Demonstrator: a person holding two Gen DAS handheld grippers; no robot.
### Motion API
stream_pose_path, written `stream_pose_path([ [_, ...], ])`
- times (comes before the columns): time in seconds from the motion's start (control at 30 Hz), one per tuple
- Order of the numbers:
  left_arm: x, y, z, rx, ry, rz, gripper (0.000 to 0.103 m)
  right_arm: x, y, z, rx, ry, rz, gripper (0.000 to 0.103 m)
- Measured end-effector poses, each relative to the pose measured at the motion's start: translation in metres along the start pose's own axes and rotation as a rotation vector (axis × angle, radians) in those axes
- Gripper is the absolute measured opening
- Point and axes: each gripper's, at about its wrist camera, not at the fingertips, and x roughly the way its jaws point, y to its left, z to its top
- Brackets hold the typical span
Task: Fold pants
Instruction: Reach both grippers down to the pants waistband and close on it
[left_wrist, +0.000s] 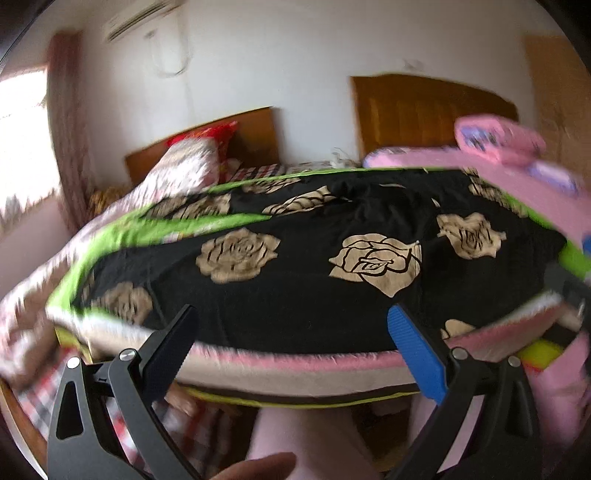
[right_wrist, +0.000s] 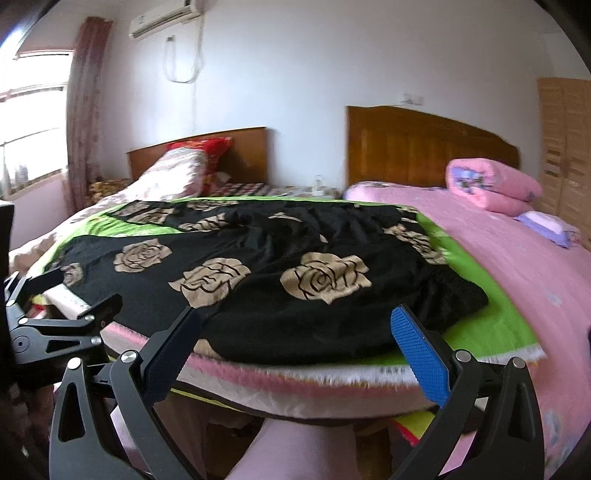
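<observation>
Black pants (left_wrist: 295, 295) printed with large beige roses lie spread flat on a green mat (left_wrist: 147, 221) on the bed; the left wrist view is motion-blurred. In the right wrist view the pants (right_wrist: 277, 314) reach the near edge of the green mat (right_wrist: 491, 317), with a rumpled part at the far end. My left gripper (left_wrist: 291, 314) is open at the near hem, nothing between its fingers. It also shows at the left edge of the right wrist view as the left gripper (right_wrist: 79, 291), jaws apart. My right gripper (right_wrist: 295, 314) stands open just before the near edge of the pants.
A pink bedspread (right_wrist: 517, 251) lies under the mat, with a rolled pink quilt (right_wrist: 487, 188) by the wooden headboard (right_wrist: 424, 147). A second bed with pillows (right_wrist: 173, 173) stands to the left. A person's pink-clad leg (right_wrist: 295, 450) is below the grippers.
</observation>
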Motion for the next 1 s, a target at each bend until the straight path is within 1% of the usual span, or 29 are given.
stream_pose_path([
  [0.07,0.006,-0.001,0.015,0.077,0.007,0.031,0.102,0.014,-0.014,0.020,-0.016,0.053,0.038,0.099],
  [0.1,0.010,0.001,0.028,0.119,0.000,0.049,0.102,0.023,-0.022,0.031,-0.029,0.077,0.044,0.099],
  [0.17,0.019,0.004,0.053,0.184,-0.018,0.073,0.102,0.039,-0.039,0.056,-0.050,0.098,0.033,0.099],
  [0.2,0.026,0.007,0.063,0.195,-0.015,0.081,0.102,0.047,-0.045,0.066,-0.059,0.100,0.025,0.099],
  [0.23,0.035,0.010,0.075,0.195,0.005,0.072,0.102,0.057,-0.053,0.078,-0.072,0.104,0.002,0.099],
  [0.3,0.070,0.021,0.106,0.159,0.140,-0.084,0.102,0.078,-0.065,0.097,-0.096,0.109,-0.046,0.099],
  [0.37,0.101,0.029,0.126,0.106,0.234,-0.229,0.102,0.097,-0.079,0.110,-0.090,0.115,-0.080,0.099],
  [0.4,0.126,0.036,0.139,0.054,0.287,-0.277,0.102,0.109,-0.087,0.117,-0.077,0.128,-0.083,0.099],
  [0.43,0.147,0.040,0.148,0.017,0.320,-0.291,0.102,0.122,-0.095,0.122,-0.062,0.141,-0.080,0.099],
  [0.47,0.177,0.044,0.162,-0.015,0.368,-0.315,0.102,0.133,-0.102,0.125,-0.050,0.153,-0.080,0.099],
  [0.5,0.197,0.044,0.171,-0.030,0.404,-0.344,0.102,0.147,-0.111,0.128,-0.031,0.173,-0.084,0.099],
  [0.53,0.227,0.047,0.182,-0.075,0.470,-0.389,0.102,0.159,-0.118,0.130,-0.018,0.189,-0.086,0.099],
  [0.57,0.248,0.050,0.188,-0.124,0.512,-0.418,0.102,0.168,-0.124,0.131,-0.006,0.201,-0.084,0.099],
  [0.6,0.279,0.055,0.198,-0.216,0.565,-0.468,0.101,0.181,-0.132,0.132,0.005,0.215,-0.080,0.099],
  [0.63,0.301,0.060,0.205,-0.288,0.588,-0.498,0.101,0.192,-0.138,0.132,0.011,0.232,-0.075,0.099],
  [0.67,0.321,0.062,0.214,-0.336,0.593,-0.512,0.101,0.202,-0.144,0.134,0.013,0.248,-0.072,0.099],
  [0.7,0.342,0.057,0.228,-0.322,0.557,-0.511,0.101,0.215,-0.152,0.135,0.019,0.273,-0.071,0.099],
  [0.73,0.353,0.050,0.240,-0.264,0.512,-0.506,0.101,0.223,-0.156,0.135,0.025,0.288,-0.074,0.099],
  [0.77,0.364,0.042,0.253,-0.180,0.458,-0.508,0.101,0.230,-0.161,0.135,0.030,0.301,-0.075,0.099],
  [0.8,0.373,0.027,0.264,-0.056,0.398,-0.518,0.101,0.237,-0.165,0.135,0.035,0.311,-0.072,0.099],
  [0.83,0.380,0.012,0.272,0.058,0.365,-0.524,0.101,0.241,-0.168,0.134,0.040,0.316,-0.070,0.099],
  [0.87,0.386,-0.002,0.276,0.163,0.342,-0.531,0.101,0.246,-0.171,0.134,0.043,0.316,-0.067,0.099],
  [0.9,0.393,-0.022,0.280,0.310,0.310,-0.558,0.101,0.250,-0.174,0.134,0.048,0.314,-0.062,0.099],
  [0.93,0.397,-0.035,0.280,0.414,0.293,-0.579,0.100,0.254,-0.176,0.134,0.052,0.313,-0.054,0.099],
  [0.97,0.405,-0.054,0.280,0.541,0.283,-0.597,0.095,0.258,-0.178,0.135,0.057,0.315,-0.050,0.099],
  [1.0,0.414,-0.064,0.280,0.597,0.279,-0.606,0.087,0.264,-0.181,0.136,0.065,0.317,-0.048,0.099],
])
